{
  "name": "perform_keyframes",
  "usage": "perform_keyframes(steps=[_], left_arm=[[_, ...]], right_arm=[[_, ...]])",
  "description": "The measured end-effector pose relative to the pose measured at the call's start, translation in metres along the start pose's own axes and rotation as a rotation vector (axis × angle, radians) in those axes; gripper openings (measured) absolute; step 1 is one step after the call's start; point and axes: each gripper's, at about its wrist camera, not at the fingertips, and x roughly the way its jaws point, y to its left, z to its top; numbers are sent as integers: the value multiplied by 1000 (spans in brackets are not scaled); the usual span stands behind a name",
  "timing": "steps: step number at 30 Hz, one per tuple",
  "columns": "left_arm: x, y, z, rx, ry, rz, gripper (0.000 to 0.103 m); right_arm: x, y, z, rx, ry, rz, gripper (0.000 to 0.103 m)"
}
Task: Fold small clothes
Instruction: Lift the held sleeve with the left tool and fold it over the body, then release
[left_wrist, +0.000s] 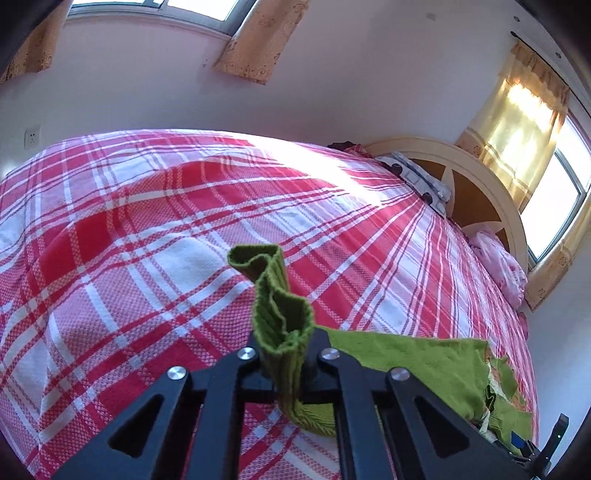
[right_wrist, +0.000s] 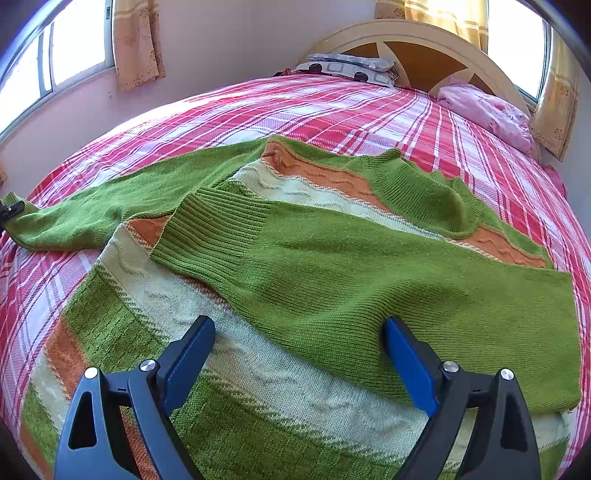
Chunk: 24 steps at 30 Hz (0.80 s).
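A bed (right_wrist: 369, 110) covered with a red, pink and white checked bedspread (left_wrist: 147, 229) fills both views, with a cream and brown headboard (right_wrist: 424, 40) at its far end and curtained windows (right_wrist: 74, 55) behind. A patterned grey pillow (right_wrist: 347, 64) and a pink bundle of cloth (right_wrist: 487, 110) lie against the headboard. Across the bedspread lies a knitted sweater (right_wrist: 332, 266), green with orange and cream bands, front down toward the right camera. One green sleeve (right_wrist: 288, 236) is folded across the body, its ribbed cuff resting on the cream band; the other sleeve (right_wrist: 92, 210) stretches out flat toward the left edge of that view. The right gripper (right_wrist: 299, 354) hovers just over the sweater's lower body with its blue fingers (right_wrist: 188, 354) spread wide, nothing between them. The left gripper (left_wrist: 288, 354) is pressed together on the ribbed cuff (left_wrist: 280, 314) of the outstretched sleeve, which stands up bunched between its black jaws, above the bedspread.
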Motion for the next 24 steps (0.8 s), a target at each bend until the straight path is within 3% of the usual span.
perform_keyframes(steps=[11,15,19,24], left_arm=[[-37,-50,26,57,-80,-174,5],[-47,-71,39,73,-85,-249,5],[-55,-96,51,123,-93,-303,5],[-58,-133,61,161,-100,-373,5]], right_arm=[[-2,-4,1,15,-4,23,93],[-31,-24,1,96,-82,130,93],[-67,-40,1,80,-144,85,93],[-88,-56,-17,91,-124,86,93]])
